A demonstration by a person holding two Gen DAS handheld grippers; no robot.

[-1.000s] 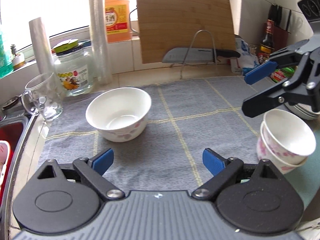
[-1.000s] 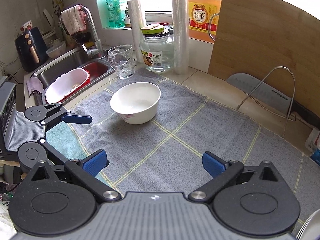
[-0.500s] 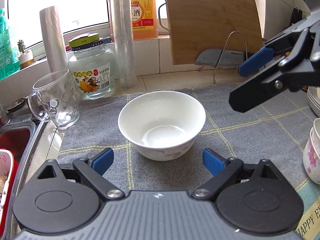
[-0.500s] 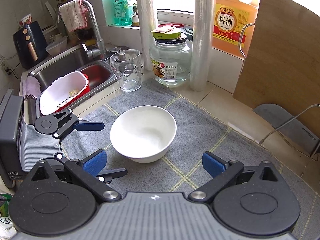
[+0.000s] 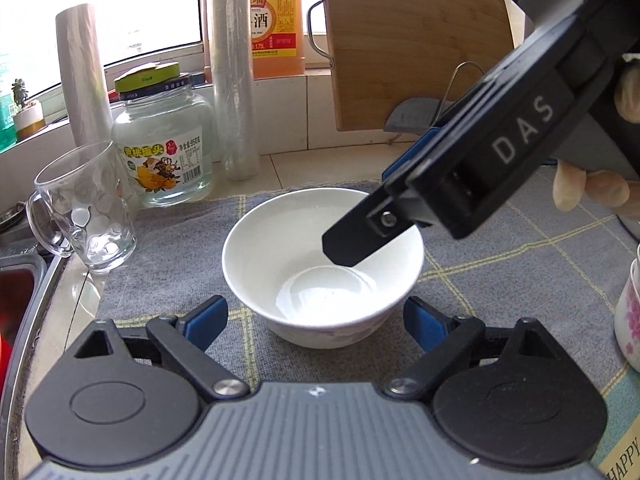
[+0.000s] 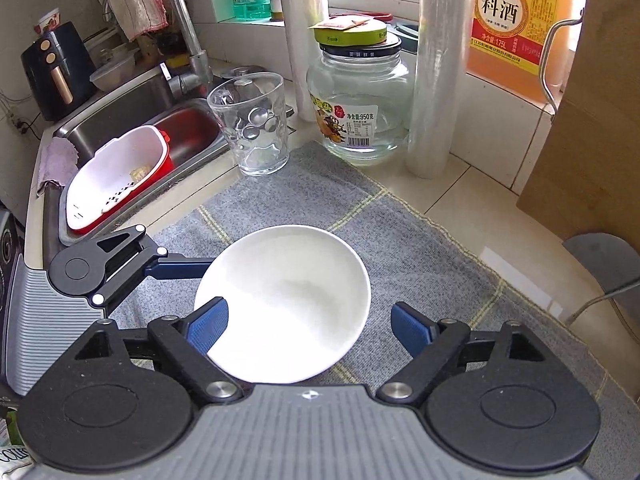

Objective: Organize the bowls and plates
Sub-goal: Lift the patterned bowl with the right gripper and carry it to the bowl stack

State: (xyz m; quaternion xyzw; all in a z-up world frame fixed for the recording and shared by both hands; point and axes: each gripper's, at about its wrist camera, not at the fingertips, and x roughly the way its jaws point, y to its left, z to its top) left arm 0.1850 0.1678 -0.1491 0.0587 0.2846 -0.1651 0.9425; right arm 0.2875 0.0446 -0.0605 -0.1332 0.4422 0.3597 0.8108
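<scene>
A white bowl stands upright on the grey mat. My left gripper is low in front of it. Its jaws are wide and closing a little, one pad on each side of the bowl's near wall, neither touching. One of its blue fingers reaches the bowl's left side in the right wrist view. My right gripper comes down from the right with its jaws closing. One finger is inside the bowl, the other outside its rim, and the pads are not pressing. Small flowered bowls stand stacked at the right edge.
A glass mug, a lidded jar, two film rolls and an orange bottle line the back. A wooden board leans at the back right. A sink with a red and white strainer lies to the left.
My right gripper has swung over and down onto the bowl and its jaws have narrowed. My left gripper has closed in on the bowl, mostly in the earlier half second.
</scene>
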